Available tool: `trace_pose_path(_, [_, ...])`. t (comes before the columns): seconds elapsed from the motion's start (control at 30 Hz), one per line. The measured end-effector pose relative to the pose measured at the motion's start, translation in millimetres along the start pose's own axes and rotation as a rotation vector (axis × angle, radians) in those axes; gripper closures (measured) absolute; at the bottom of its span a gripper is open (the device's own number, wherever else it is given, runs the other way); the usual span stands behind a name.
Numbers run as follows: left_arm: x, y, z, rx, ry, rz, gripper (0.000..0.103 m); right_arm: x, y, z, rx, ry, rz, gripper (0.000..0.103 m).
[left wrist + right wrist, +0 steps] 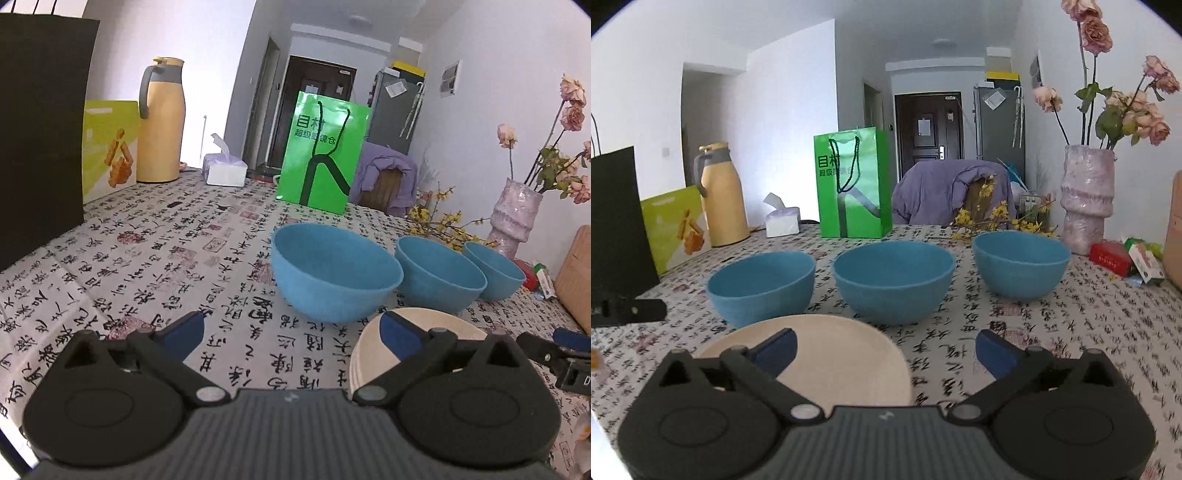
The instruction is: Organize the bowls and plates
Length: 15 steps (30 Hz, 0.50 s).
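White walls and a dark door stand behind a bench [1071, 332] covered by a cloth printed with black characters. At its far left edge sit a black bag [613, 221], a yellow-green box [674, 229], a tan jug [720, 195] and a tissue box [781, 219], with a green bag [851, 184] further right.

Ahead of the right gripper [886, 349] three blue bowls stand in a row, apart from one another: the left bowl [761, 286] beyond its left jaw, the middle bowl [892, 282] straight ahead, the right bowl [1021, 264] beyond its right jaw. A stack of cream plates [842, 354] lies just before the bowls, under the left jaw and reaching into the gap. The jaws are spread wide and hold nothing.

The left gripper [291, 330] is likewise wide open and empty, its right jaw over the plates' rim.

A pink vase [1086, 199] of dried roses stands far right.
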<state>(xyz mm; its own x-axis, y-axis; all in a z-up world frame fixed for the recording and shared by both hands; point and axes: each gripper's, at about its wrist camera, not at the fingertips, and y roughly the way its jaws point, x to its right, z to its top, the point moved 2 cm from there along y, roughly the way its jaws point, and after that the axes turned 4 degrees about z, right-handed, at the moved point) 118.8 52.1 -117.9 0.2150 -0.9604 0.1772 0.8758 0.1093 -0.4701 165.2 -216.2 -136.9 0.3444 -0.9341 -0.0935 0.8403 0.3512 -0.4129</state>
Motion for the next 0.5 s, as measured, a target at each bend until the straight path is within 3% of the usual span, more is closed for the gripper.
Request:
trace_pose_path(0.37, [31.9, -33.1, -24.6, 0.033, 0.073, -0.054, 0.000, -23.6, -20.2, -23.8, -0.088, 0.108, 0.021, 0.000])
trace_pose_path(0.5, [40.7, -37.0, -35.2, 0.003, 0.054, -0.059, 0.000, -16.8, -25.4, -25.8, -0.091, 0.160, 0.025, 0.000])
